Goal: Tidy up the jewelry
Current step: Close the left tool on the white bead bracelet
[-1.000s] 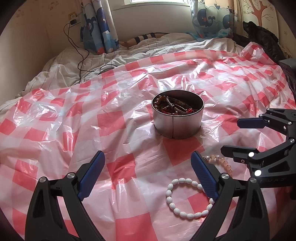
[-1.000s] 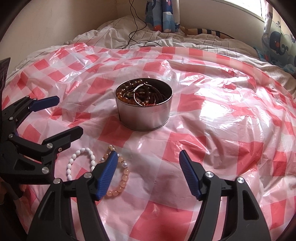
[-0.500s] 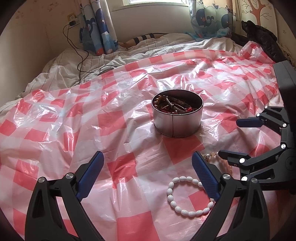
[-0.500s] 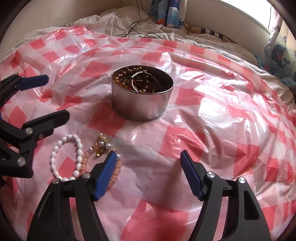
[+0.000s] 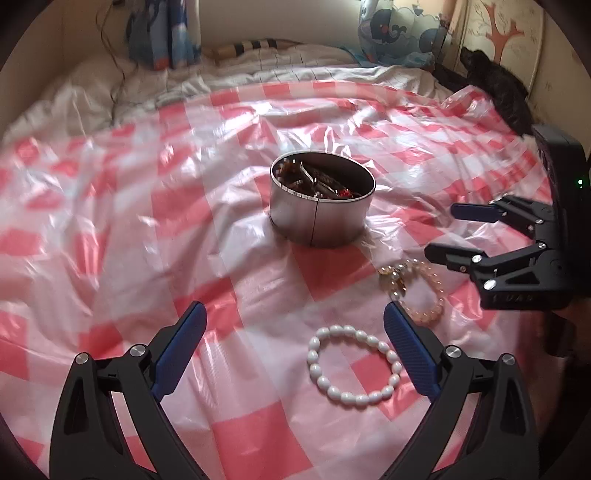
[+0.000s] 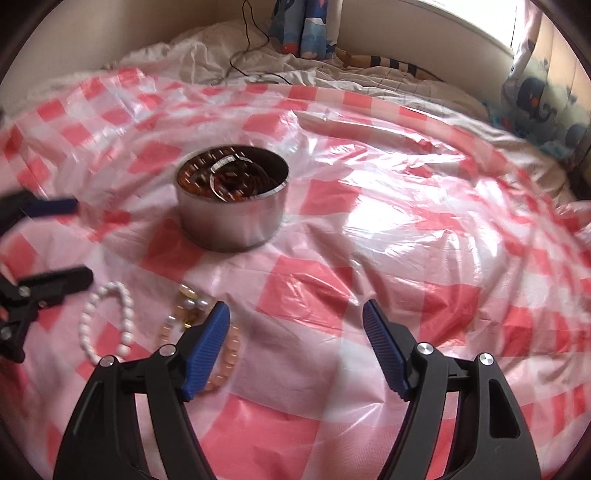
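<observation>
A round metal tin [image 5: 320,206] holding several bracelets and rings stands on the red-and-white checked plastic sheet [image 5: 147,229]; it also shows in the right wrist view [image 6: 232,206]. A white bead bracelet [image 5: 352,365] lies flat just inside my left gripper's right finger. A peach bead bracelet with pearls [image 5: 415,286] lies beyond it. My left gripper [image 5: 293,314] is open and empty. My right gripper [image 6: 295,314] is open and empty, its left finger over the peach bracelet [image 6: 221,362]. The white bracelet [image 6: 110,321] lies to its left.
The sheet covers a bed with rumpled white bedding [image 5: 110,92] behind. A black cable [image 6: 255,55] trails over the bedding. Curtains [image 5: 159,33] hang at the back wall. A dark cloth [image 5: 506,92] lies at the far right edge.
Both grippers have swung and moved in closer; the views are blurred. The tin and both bracelets look larger. Nothing was grasped.
</observation>
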Motion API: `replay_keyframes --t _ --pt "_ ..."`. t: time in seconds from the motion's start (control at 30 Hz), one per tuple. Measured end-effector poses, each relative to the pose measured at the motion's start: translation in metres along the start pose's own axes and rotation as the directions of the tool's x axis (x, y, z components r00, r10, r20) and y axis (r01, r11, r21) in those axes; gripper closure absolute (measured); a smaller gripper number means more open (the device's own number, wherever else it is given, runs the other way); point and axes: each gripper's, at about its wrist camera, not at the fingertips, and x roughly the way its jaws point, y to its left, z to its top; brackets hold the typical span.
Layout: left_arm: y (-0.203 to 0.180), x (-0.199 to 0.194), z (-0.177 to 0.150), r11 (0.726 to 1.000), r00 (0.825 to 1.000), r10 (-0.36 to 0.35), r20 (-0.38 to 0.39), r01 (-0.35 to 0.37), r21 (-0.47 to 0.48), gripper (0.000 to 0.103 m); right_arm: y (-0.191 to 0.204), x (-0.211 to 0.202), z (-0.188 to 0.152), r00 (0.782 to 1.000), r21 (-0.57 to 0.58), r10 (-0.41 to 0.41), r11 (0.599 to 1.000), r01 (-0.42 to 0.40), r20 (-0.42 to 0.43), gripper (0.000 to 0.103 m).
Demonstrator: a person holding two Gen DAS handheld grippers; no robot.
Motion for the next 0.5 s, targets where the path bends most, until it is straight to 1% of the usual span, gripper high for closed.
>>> replay_keyframes --t 0.07,0.1,0.17,0.2,0.23,0.27,0.33,0.37,0.4,0.47,0.5 --pt "0.014 -0.004 -0.002 0.999 1.0 -0.031 -0.001 0.031 -0.027 0.01 -0.008 -0.006 0.003 0.995 0.045 0.098 0.994 -0.098 0.013 0.032" --pt "0.018 -0.006 -0.003 0.999 0.999 -0.041 0.004 0.041 -0.028 0.01 -0.011 -0.008 0.003 0.991 0.057 0.133 0.989 -0.133 0.015 0.032" --pt "0.023 -0.012 -0.004 0.997 0.997 -0.068 0.024 0.069 -0.03 0.011 -0.019 -0.009 0.005 0.978 0.096 0.211 0.973 -0.21 0.009 0.032" --pt "0.024 -0.017 -0.005 0.995 0.995 -0.093 0.045 0.094 -0.016 0.011 -0.023 -0.008 0.004 0.971 0.116 0.241 0.964 -0.239 0.0 0.032" --pt "0.022 -0.019 -0.005 0.995 0.993 -0.104 0.056 0.104 0.004 0.011 -0.023 -0.007 0.004 0.97 0.115 0.245 0.964 -0.242 -0.011 0.032" --pt "0.017 -0.019 -0.004 0.994 0.992 -0.107 0.06 0.106 0.025 0.011 -0.019 -0.006 0.004 0.973 0.097 0.229 0.969 -0.226 -0.022 0.032" --pt "0.005 -0.016 -0.008 0.988 0.992 -0.122 0.04 0.118 0.097 0.014 -0.01 -0.004 0.004 0.978 0.042 0.202 0.979 -0.2 -0.047 0.032" --pt "-0.002 -0.013 -0.009 0.984 0.991 -0.131 0.023 0.128 0.123 0.016 -0.004 -0.003 0.002 0.978 0.013 0.201 0.98 -0.2 -0.053 0.033" --pt "-0.012 -0.009 -0.012 0.976 0.991 -0.137 -0.004 0.136 0.172 0.017 0.004 -0.003 0.001 0.977 -0.022 0.204 0.978 -0.206 -0.057 0.037" --pt "-0.024 -0.004 -0.016 0.963 0.99 -0.141 -0.024 0.143 0.228 0.019 0.014 -0.002 -0.002 0.974 -0.065 0.218 0.973 -0.222 -0.06 0.041" --pt "-0.03 -0.003 -0.018 0.956 0.989 -0.143 -0.029 0.146 0.254 0.02 0.02 -0.002 -0.003 0.974 -0.087 0.218 0.971 -0.222 -0.06 0.046"
